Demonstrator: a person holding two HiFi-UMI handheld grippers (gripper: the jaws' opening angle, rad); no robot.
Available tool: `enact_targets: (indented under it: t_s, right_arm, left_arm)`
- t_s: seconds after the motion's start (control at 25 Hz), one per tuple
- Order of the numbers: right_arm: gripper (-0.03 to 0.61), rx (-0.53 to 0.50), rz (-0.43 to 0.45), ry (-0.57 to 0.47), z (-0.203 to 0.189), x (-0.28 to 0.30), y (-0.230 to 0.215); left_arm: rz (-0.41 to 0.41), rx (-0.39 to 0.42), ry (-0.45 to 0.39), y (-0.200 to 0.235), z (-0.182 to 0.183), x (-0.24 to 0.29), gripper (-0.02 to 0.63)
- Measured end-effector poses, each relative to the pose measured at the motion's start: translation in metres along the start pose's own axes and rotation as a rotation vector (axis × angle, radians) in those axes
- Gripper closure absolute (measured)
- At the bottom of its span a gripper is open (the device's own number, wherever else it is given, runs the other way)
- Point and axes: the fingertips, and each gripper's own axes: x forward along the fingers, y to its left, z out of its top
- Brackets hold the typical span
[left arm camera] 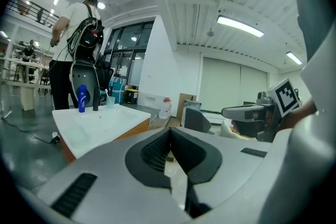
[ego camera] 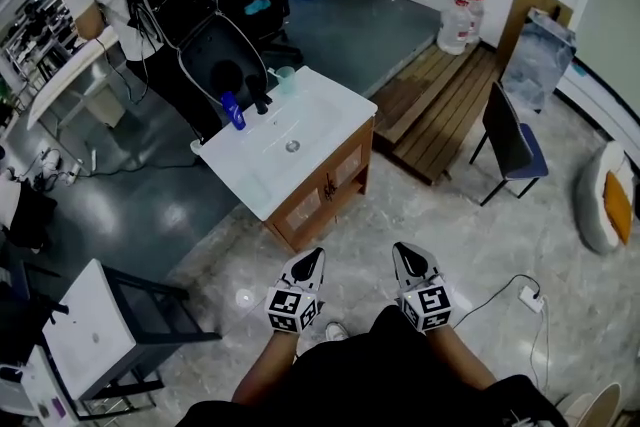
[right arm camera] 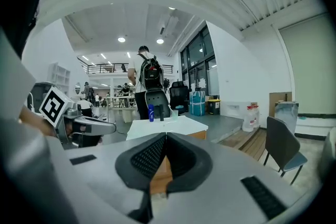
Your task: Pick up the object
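Head view: left gripper (ego camera: 312, 261) and right gripper (ego camera: 408, 256) side by side, well apart from the white washstand (ego camera: 330, 107); blue bottle (ego camera: 233, 111) upright at its far edge; left gripper view: jaws together, empty; right gripper view: jaws together, empty.

Black-and-white square markers on the left gripper (ego camera: 310, 262) and right gripper (ego camera: 408, 257); ahead of them, white sink top (ego camera: 320, 110), brown wood cabinet (ego camera: 335, 180), blue bottle (ego camera: 233, 111).

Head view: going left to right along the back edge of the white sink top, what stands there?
blue bottle → black faucet → clear cup, all on the white sink top.
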Motion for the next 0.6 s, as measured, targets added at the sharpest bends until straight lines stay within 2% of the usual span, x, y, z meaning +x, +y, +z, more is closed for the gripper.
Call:
enact_targets:
  t_s: [0.36, 0.6]
  right_arm:
    - [0.56, -0.02, 0.029, 0.021, 0.008, 0.048, -0.038]
    - [0.56, -0.027, 0.128, 0.029, 0.016, 0.087, -0.061]
  left_arm:
    - [0.03, 0.001, 0.016, 0.011, 0.01, 0.045, 0.592]
    - [0.092, 0.0, 0.011, 0.029, 0.027, 0.079, 0.592]
